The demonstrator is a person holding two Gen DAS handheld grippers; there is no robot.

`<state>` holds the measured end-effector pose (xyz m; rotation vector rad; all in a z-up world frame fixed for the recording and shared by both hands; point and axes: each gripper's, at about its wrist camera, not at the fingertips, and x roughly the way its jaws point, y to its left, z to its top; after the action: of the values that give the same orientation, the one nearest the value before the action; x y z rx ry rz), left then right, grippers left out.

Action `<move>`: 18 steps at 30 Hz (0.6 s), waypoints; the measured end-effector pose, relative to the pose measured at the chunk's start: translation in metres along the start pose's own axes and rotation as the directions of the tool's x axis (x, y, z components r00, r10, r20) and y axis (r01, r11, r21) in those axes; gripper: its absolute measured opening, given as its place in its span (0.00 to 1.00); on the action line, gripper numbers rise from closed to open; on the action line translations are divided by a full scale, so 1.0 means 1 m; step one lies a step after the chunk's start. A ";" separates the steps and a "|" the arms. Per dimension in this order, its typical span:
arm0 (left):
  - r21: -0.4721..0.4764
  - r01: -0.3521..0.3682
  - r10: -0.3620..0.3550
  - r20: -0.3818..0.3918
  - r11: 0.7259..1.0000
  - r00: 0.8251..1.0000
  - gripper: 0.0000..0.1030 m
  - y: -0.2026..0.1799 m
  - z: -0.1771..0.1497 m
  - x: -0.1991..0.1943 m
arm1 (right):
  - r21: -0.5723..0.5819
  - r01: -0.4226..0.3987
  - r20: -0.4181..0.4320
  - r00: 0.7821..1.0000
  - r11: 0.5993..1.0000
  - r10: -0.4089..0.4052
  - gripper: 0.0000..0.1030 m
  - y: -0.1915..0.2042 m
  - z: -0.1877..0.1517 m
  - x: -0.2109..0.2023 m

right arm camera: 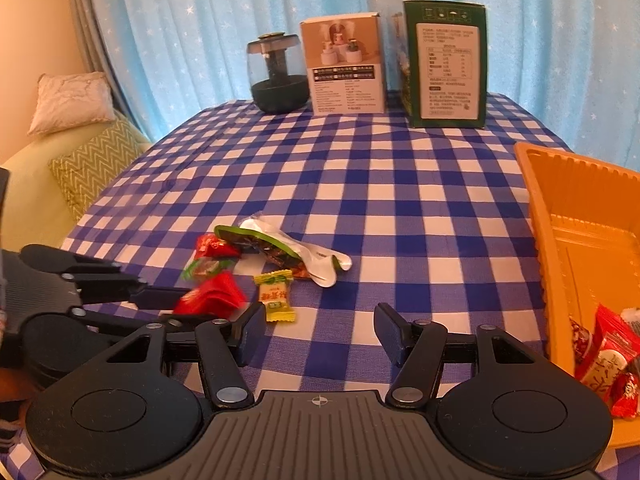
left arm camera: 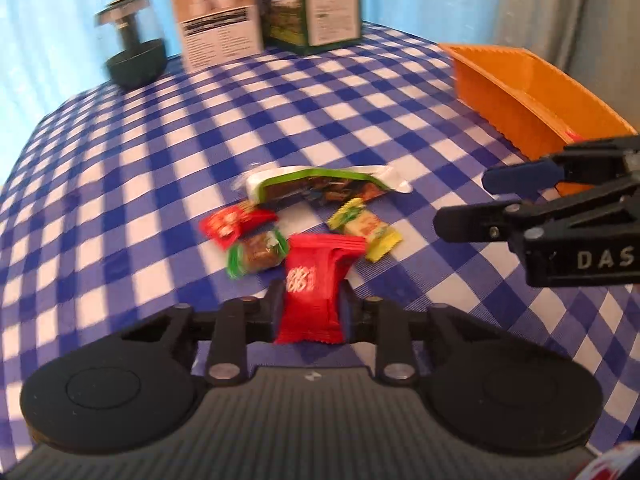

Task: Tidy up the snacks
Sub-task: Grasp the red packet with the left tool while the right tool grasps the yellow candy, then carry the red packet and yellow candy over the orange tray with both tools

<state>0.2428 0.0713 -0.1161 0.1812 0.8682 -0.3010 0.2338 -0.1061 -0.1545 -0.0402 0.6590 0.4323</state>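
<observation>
Where the blue-and-white checked cloth covers the counter [right arm camera: 360,184], an orange ribbed plastic tray [right arm camera: 580,216] sits at the right edge, with several red-wrapped snacks [right arm camera: 608,360] lying in its near end. Along the far edge stand a dark green printed carton [right arm camera: 446,64], a white and tan product box [right arm camera: 344,66] just left of it, and a clear-domed jar with a dark base [right arm camera: 278,74] further left.

Near the middle of the counter, toward the near edge, lies a loose cluster of snacks: a long green-edged packet with white ends [left arm camera: 320,184], a small red candy wrapper [left arm camera: 234,224], a green-trimmed brown sweet [left arm camera: 258,256] and a yellow wrapped candy [right arm camera: 276,300].

Left claw [left arm camera: 310,308] is clamped on a red foil packet with white print [left arm camera: 316,288], gripped at its sides just above the cluster. Right claw [right arm camera: 320,334] hangs with its jaws spread wide and nothing between them, between the cluster and the tray.
</observation>
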 end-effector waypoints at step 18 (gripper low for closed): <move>-0.201 -0.050 0.059 0.041 0.978 0.997 0.23 0.019 -0.012 -0.028 | -0.107 -0.033 -0.010 0.999 0.994 0.032 0.32 0.030 0.005 0.058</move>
<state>0.2235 0.0975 -0.1012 0.0111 0.8404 -0.1646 0.2657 -0.0558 -0.1822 -0.1337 0.6450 0.4987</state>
